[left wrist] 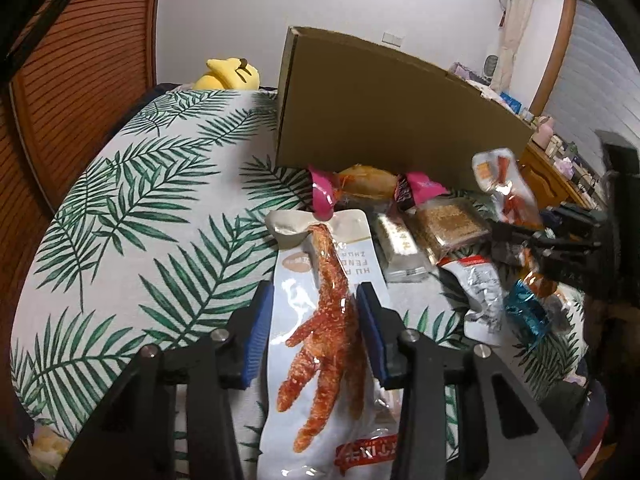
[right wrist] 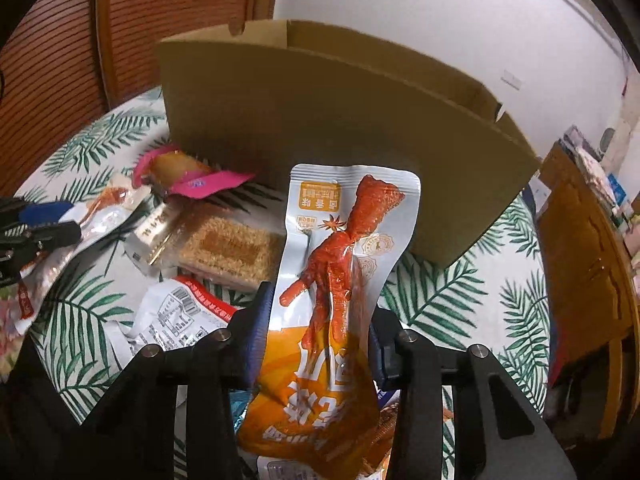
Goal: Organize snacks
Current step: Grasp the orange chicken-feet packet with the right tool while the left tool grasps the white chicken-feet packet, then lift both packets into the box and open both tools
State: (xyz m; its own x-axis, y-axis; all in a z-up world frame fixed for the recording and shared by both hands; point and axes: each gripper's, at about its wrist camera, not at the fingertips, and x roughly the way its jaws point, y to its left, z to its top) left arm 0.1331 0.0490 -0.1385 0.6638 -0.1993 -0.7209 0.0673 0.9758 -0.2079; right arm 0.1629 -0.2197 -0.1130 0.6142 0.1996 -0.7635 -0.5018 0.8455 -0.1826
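Note:
My left gripper [left wrist: 314, 286] is shut on a white chicken-foot snack packet [left wrist: 320, 320], blue pads pressing its two sides. The right gripper [right wrist: 320, 304] is shut on an orange-and-silver chicken-foot packet [right wrist: 340, 260], which stands upright between its fingers. In the left wrist view the right gripper [left wrist: 560, 236] shows at the right, its packet [left wrist: 504, 184] raised over the pile. In the right wrist view the left gripper [right wrist: 40, 224] shows at the far left with its packet [right wrist: 100, 216]. An open cardboard box [left wrist: 380, 112] [right wrist: 320, 120] stands behind the snacks.
Loose snacks lie before the box: a pink-wrapped bun [left wrist: 360, 188], a sesame bar [right wrist: 232, 252], a white printed pouch [right wrist: 180, 316], a blue-wrapped piece [left wrist: 528, 312]. A palm-leaf tablecloth [left wrist: 140, 220] covers the round table. A yellow plush toy [left wrist: 228, 74] sits behind; wooden furniture [right wrist: 580, 260] stands at the right.

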